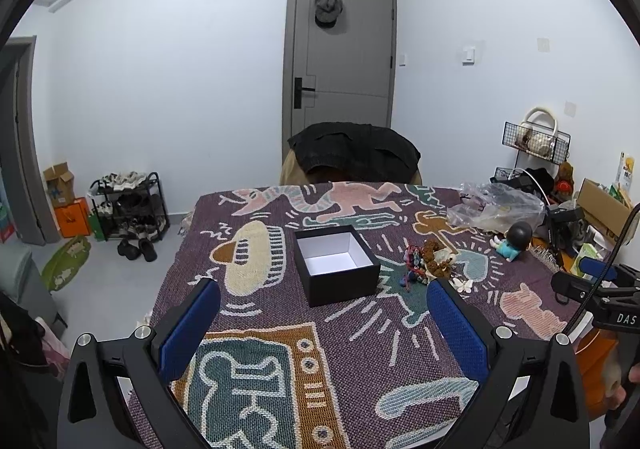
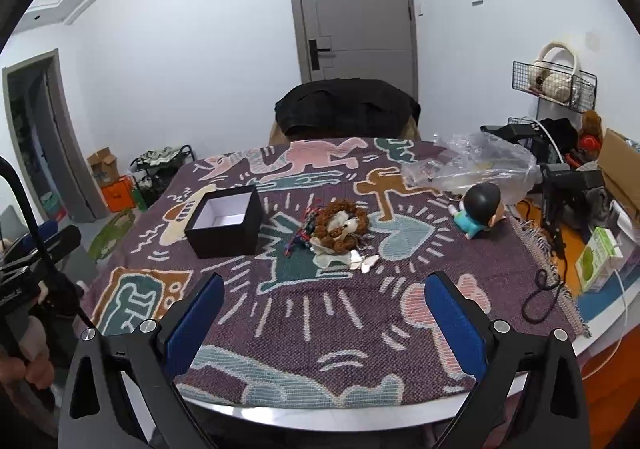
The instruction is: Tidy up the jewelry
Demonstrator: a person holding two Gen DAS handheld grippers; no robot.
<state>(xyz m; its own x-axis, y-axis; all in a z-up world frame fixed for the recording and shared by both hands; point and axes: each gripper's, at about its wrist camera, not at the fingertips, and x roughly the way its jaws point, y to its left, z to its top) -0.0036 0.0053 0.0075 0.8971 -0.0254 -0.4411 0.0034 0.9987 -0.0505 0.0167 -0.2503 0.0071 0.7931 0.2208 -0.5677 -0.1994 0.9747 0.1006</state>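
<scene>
I'm working in someone's home, a lived-in room near the entrance. A grey door (image 1: 340, 53) with a cap (image 1: 328, 9) hung on it faces me, and a shoe rack (image 1: 130, 207) stands against the wall with slippers (image 1: 136, 249) on the floor. A patterned woven cloth (image 2: 320, 309) covers the table, a jacket (image 2: 346, 105) drapes a chair, and a doll (image 2: 478, 209) lies among the clutter.

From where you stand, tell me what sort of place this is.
Most likely the entry area of a lived-in flat: a grey door with a cap hung on it, a shoe rack full of shoes, and a table under a patterned woven cloth.
</scene>
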